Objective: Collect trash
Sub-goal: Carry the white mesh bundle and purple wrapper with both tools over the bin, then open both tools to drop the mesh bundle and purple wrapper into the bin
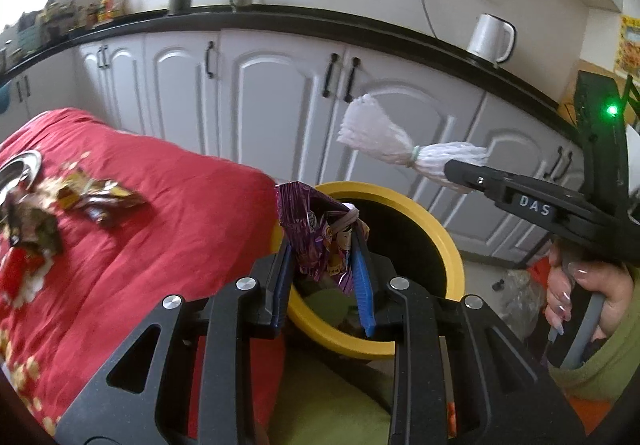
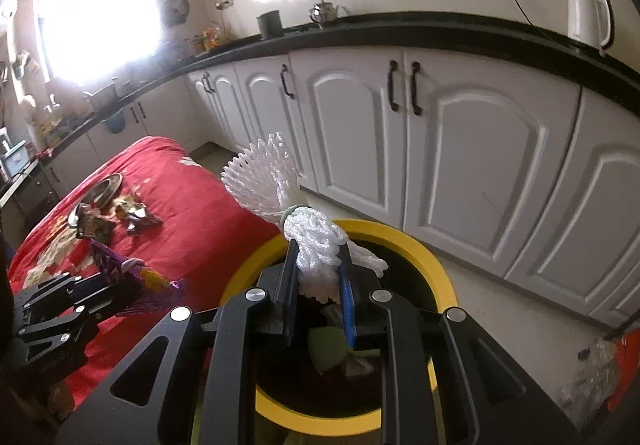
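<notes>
My left gripper [image 1: 322, 245] is shut on a purple snack wrapper [image 1: 316, 229], held just over the near rim of the yellow-rimmed bin [image 1: 432, 221]. The same gripper [image 2: 120, 285] and purple wrapper [image 2: 132, 273] show at the lower left of the right wrist view, beside the bin. My right gripper [image 2: 318, 245] is shut on a white foam net [image 2: 280, 197] tied with a green band, above the yellow bin [image 2: 436, 265]. In the left wrist view that right gripper [image 1: 456, 171] holds the foam net [image 1: 384, 137] above the bin's far side. More wrappers [image 1: 96, 201] lie on the red cloth [image 1: 160, 245].
A steel plate [image 1: 18, 173] sits on the red-covered table [image 2: 200, 213] near the wrappers [image 2: 136, 217]. White cabinets [image 2: 460, 149] under a black counter run behind the bin. A white kettle [image 1: 490, 37] stands on the counter. A clear plastic bag [image 2: 592, 373] lies on the floor at right.
</notes>
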`<state>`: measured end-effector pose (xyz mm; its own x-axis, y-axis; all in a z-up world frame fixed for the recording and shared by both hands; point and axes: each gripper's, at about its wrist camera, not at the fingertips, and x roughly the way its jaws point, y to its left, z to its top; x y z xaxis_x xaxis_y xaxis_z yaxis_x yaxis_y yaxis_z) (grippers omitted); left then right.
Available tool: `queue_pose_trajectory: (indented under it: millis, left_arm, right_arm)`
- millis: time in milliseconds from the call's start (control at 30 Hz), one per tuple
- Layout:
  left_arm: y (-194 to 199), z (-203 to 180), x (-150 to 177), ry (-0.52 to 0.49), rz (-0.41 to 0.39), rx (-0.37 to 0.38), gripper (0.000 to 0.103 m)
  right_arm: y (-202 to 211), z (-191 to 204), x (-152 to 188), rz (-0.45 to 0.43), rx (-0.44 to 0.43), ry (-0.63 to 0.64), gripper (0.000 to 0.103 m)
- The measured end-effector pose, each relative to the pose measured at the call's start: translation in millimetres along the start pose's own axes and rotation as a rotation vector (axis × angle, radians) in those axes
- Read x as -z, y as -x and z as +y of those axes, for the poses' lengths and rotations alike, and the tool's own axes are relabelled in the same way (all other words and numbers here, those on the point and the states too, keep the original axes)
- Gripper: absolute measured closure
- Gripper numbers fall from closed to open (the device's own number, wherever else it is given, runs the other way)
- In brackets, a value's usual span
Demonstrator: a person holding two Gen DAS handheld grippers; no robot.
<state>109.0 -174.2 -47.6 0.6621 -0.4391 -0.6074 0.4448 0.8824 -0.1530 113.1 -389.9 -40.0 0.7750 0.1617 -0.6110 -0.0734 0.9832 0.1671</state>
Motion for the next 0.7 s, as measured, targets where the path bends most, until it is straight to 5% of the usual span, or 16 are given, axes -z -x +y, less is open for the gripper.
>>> queue_pose_trajectory:
  millis: [700]
  left_arm:
    - [-56.5, -29.8, 13.3, -0.061, 0.106, 0.091, 0.081]
  right_arm:
    - [-28.7, -31.7, 22.7, 0.115, 0.025, -0.082, 0.083]
